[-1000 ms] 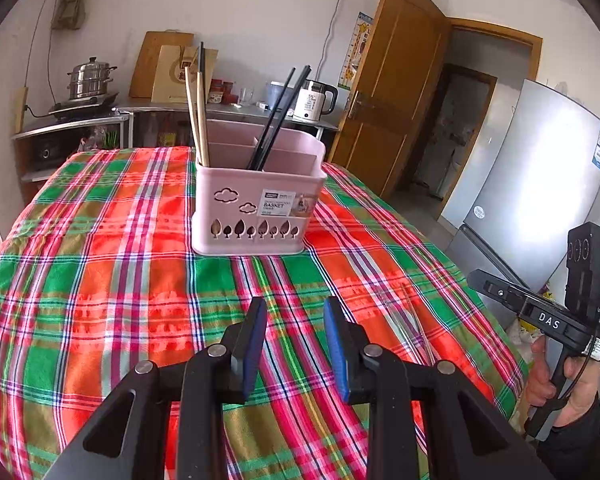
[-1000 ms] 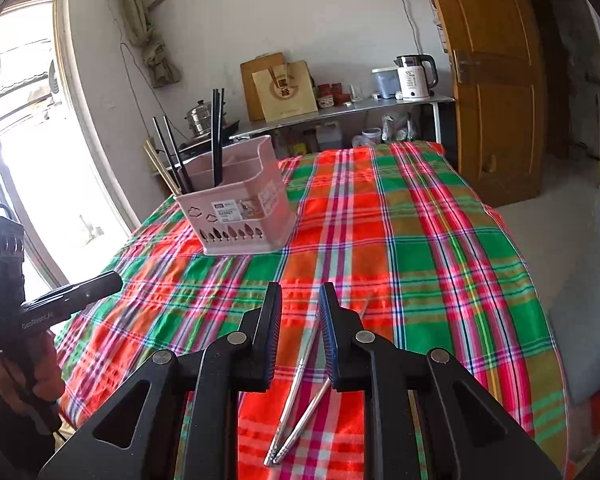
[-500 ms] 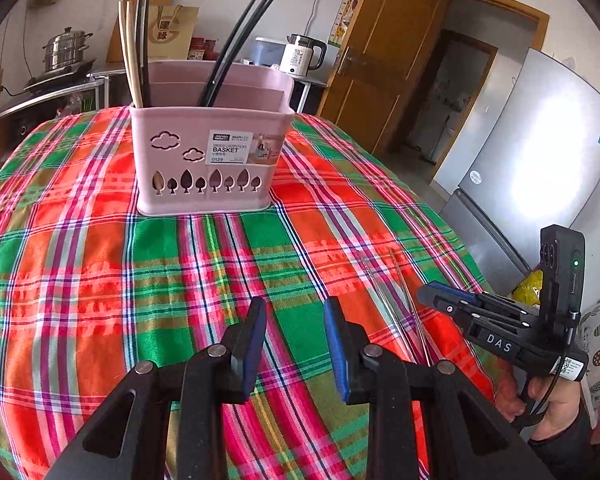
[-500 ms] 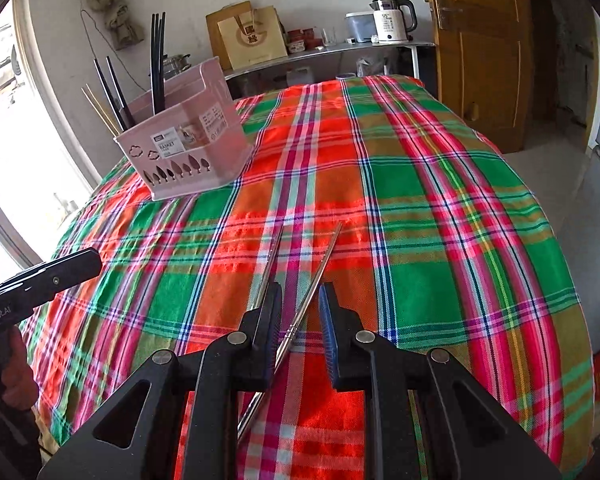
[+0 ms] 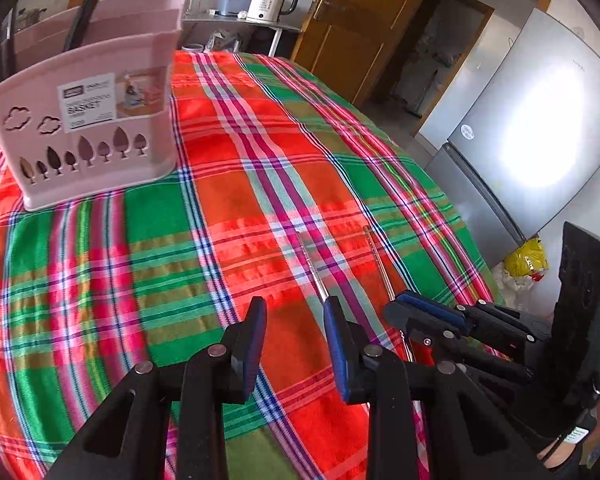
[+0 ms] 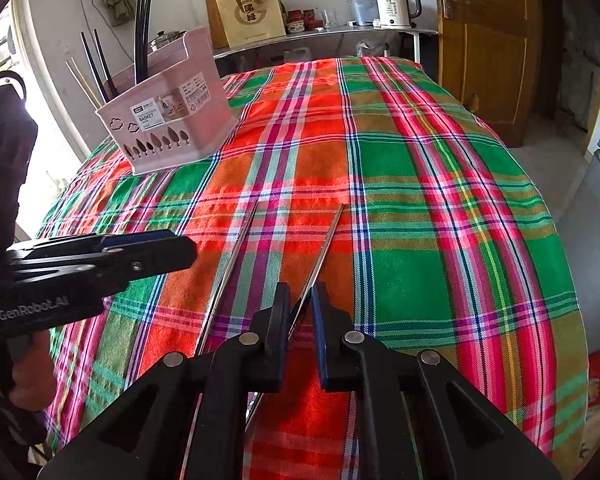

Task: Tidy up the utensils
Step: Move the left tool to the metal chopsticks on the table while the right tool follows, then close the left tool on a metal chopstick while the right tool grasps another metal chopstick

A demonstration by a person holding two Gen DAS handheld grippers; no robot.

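Right tool: my right tool (image 6: pixel 300 320) is closing its jaws, with the right-hand chopstick (image 6: pixel 327 240) running between them; I cannot tell whether the pads press it yet.
Left tool: my left tool (image 5: pixel 294 344) stands part-spread with nothing in it, above bare cloth just left of the other chopstick (image 5: pixel 314 268).
Where the chopsticks lie: two metal sticks flat on the checked cloth of the worktop (image 6: pixel 440 184), near ends close together, far ends fanned apart, well apart from the pink basket (image 6: pixel 168 120).
Handling: I judge them light, stiff and slick; thin steel on soft cloth will likely roll or slide from the pads.
Where to hold: I'd pinch across the shaft toward the thicker near end, low against the cloth.
Right view alone shows: the stick actually between my jaws, and dark and pale chopsticks already standing in the basket's compartments.
Left view alone shows: the right tool from the side, its tips down at the cloth by the stick, and the fridge (image 5: pixel 540 120) beyond.
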